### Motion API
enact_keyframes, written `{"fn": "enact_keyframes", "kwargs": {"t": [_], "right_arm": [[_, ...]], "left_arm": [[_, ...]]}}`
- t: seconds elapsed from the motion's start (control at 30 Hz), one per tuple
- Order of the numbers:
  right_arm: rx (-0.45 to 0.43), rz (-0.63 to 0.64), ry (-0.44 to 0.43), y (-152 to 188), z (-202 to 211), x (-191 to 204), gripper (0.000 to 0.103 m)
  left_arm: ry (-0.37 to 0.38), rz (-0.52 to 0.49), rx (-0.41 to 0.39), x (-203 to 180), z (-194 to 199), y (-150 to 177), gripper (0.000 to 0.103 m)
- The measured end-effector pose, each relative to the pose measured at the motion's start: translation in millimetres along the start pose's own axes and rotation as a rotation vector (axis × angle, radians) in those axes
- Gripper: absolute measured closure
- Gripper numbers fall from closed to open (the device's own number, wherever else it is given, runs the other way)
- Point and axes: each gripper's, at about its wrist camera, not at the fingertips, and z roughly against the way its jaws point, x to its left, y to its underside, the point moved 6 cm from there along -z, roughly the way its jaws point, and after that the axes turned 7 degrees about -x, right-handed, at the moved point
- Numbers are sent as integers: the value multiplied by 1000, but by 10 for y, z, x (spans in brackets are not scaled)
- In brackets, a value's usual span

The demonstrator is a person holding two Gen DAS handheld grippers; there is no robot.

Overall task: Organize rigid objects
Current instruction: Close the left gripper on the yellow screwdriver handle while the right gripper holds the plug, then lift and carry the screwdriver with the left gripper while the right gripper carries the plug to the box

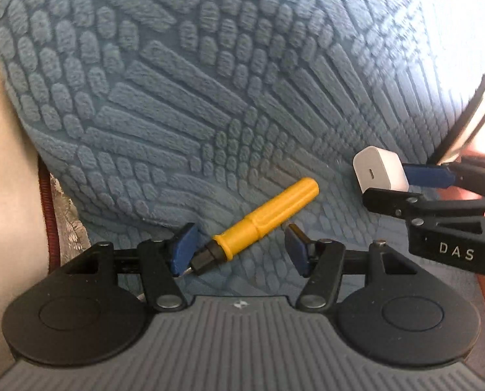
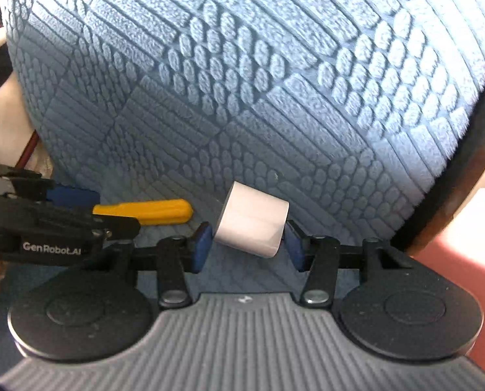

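A yellow-handled screwdriver [image 1: 262,220] with a black collar lies on a blue textured mat [image 1: 209,81]. My left gripper [image 1: 239,247] is open around it; the left blue pad [image 1: 183,247] touches its black tip end, the right pad stands apart from the handle. My right gripper [image 2: 247,244] is shut on a white charger block [image 2: 252,223], held between both blue pads just above the mat. In the left wrist view the charger [image 1: 380,171] and right gripper show at the right. In the right wrist view the screwdriver [image 2: 151,211] lies at the left, partly behind the left gripper.
The blue mat [image 2: 275,81] has a dark curved edge at the right [image 2: 470,150]. Beyond it is a reddish surface [image 2: 454,254]. A beige surface [image 1: 7,163] and a patterned cloth [image 1: 69,224] lie left of the mat.
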Motion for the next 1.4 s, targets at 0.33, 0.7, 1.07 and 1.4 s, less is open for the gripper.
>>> {"fn": "enact_keyframes", "kwargs": {"t": [0.33, 0.7, 1.07, 1.4], "right_arm": [[37, 26, -8, 109, -184, -38, 51], [34, 38, -6, 136, -120, -28, 51], [58, 42, -48, 195, 123, -49, 51], [55, 55, -100, 348, 543, 21, 51]], "left_arm": [[-15, -67, 31, -354, 114, -27, 70], [25, -17, 20, -759, 271, -80, 79], [39, 11, 8, -1013, 447, -66, 81], [20, 106, -25, -1129, 904, 128, 81]]}}
